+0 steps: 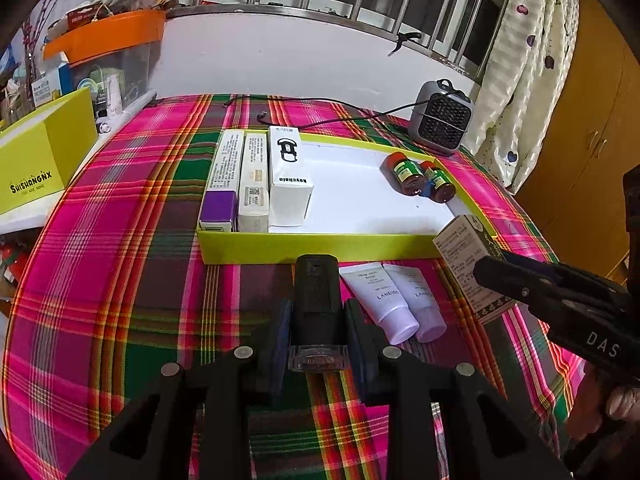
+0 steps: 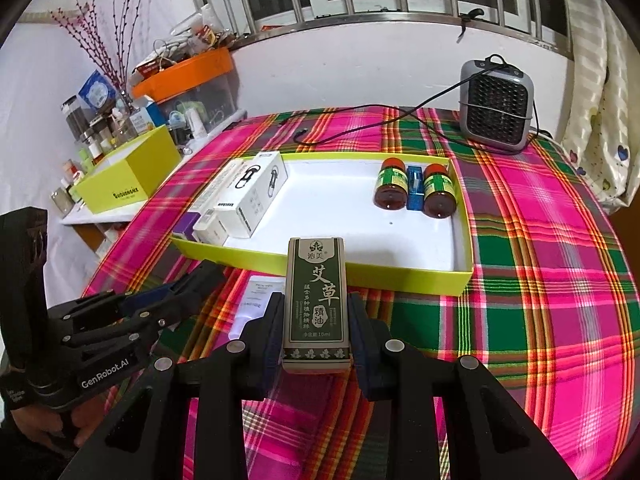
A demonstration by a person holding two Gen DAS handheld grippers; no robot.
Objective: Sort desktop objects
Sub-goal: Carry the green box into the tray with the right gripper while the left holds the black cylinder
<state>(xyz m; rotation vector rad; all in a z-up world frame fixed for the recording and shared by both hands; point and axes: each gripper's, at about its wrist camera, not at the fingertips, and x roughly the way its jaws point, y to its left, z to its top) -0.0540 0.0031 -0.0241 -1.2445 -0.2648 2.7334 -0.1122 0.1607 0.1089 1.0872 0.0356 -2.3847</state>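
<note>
My left gripper (image 1: 318,340) is shut on a black bottle (image 1: 316,292) with a clear base, held just above the plaid cloth in front of the lime tray (image 1: 320,246). My right gripper (image 2: 316,332) is shut on a dark green box (image 2: 316,300) with white characters, upright near the tray's (image 2: 400,276) front wall. The left wrist view shows that green box (image 1: 464,256) at the tray's right front corner. Inside the tray, a purple box (image 1: 220,200), a cream box (image 1: 253,188) and a white keychain box (image 1: 288,176) lie at the left. Two amber bottles (image 2: 390,188) (image 2: 438,192) flank a blue item (image 2: 416,190) at the right.
Two white Laneige tubes (image 1: 396,300) lie on the cloth between the grippers. A grey fan heater (image 2: 496,108) with its cable stands at the back right. A lime box (image 1: 36,160) and an orange-lidded bin (image 1: 108,36) crowd the left shelf.
</note>
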